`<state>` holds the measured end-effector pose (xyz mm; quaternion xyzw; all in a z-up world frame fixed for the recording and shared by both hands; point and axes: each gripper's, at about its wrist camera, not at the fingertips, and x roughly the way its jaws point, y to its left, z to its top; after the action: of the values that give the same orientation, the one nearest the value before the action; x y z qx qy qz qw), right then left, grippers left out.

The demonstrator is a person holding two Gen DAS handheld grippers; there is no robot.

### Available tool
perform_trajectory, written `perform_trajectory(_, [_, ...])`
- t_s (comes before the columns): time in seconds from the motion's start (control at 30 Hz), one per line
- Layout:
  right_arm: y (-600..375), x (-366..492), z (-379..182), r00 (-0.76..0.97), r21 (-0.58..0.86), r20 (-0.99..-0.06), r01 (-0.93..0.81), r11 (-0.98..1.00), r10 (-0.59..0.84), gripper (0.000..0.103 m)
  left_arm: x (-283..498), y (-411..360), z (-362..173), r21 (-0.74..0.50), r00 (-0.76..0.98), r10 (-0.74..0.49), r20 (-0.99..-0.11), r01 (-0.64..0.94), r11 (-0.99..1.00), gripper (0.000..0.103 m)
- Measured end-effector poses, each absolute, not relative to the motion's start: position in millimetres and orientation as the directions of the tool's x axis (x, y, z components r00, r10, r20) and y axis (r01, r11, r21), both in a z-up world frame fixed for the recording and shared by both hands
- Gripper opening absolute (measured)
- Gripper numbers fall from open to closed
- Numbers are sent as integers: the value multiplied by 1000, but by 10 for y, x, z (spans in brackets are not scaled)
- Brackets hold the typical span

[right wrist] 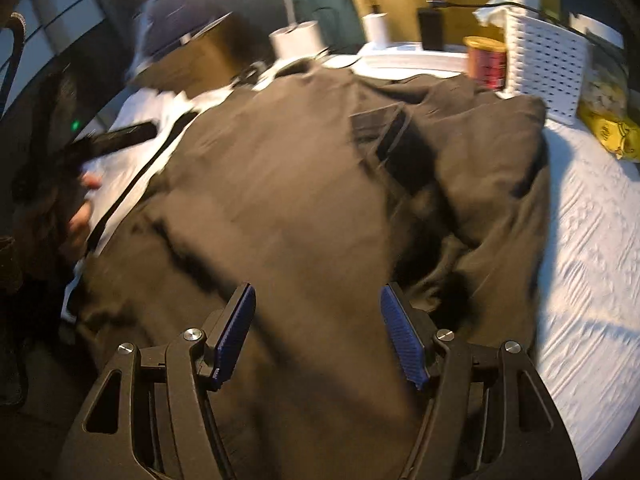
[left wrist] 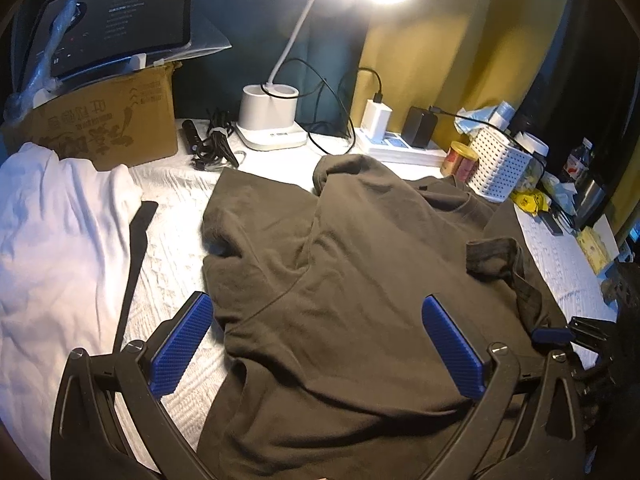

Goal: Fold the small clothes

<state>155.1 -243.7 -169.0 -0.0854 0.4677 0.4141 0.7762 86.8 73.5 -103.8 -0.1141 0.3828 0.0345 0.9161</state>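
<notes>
Left wrist view
Garment: a dark olive-brown T-shirt (left wrist: 360, 280) lies spread but rumpled on the white textured cloth (left wrist: 176, 240) covering the worktop, collar toward the far side, one sleeve (left wrist: 496, 256) turned back over the body.
Left tongs (left wrist: 316, 344): apart, blue pads either side of the near body of the shirt, nothing clamped.
Handling: looks light, soft and limp; it should drape and slide over the cloth rather than hold a crease. A hem corner or a shoulder seam seems the best place to pinch, taking both layers.
Other clothes: a white garment (left wrist: 60, 240) lies to the left, a dark strip (left wrist: 136, 256) along its edge.
Surroundings: cardboard box (left wrist: 108, 124) carrying a tablet (left wrist: 132, 12), lamp base (left wrist: 272, 120), tangled cables (left wrist: 212, 144), power strip (left wrist: 400, 148), red tin (left wrist: 460, 160), white perforated basket (left wrist: 500, 164).

Right wrist view (blurred)
Garment: the shirt (right wrist: 280, 200) fills the middle, its right side bunched into a thick fold (right wrist: 480, 168).
Right tongs (right wrist: 320, 332): apart over the near hem, holding nothing.
Hand: a hand (right wrist: 80, 216) shows at the left edge, beside the other device.
In the way: the tin (right wrist: 486, 62) and basket (right wrist: 544, 68) stand just beyond the collar; a yellow packet (right wrist: 612, 132) lies beside them, so a far-side fold has little room.
</notes>
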Motion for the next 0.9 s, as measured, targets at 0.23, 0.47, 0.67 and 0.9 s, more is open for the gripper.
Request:
perform_trajectory(0.23, [-2602,1495,-1516,381,152,-772,-667,729,509,70,890,777,-1104,-176,692,-27,-721,-146,974,103])
perform_trajectory(0.47, [-2600,2024,-1659,418,209,-759,-570,795,500,70,929,832,-1059,-182,705,-27,-709,-147,972,103])
perform_trajectory(0.67, [-2273,1825,-1760,196,310,-780,-704,639,595,70,935,891,-1112,-182,697,-20,-717,-160,970,103])
perform_trajectory(0.9, [-2475,1570,-1529,262,223,-802,-704,675,537,69,947,972,-1195,-158,680,2,-733,-174,972,103])
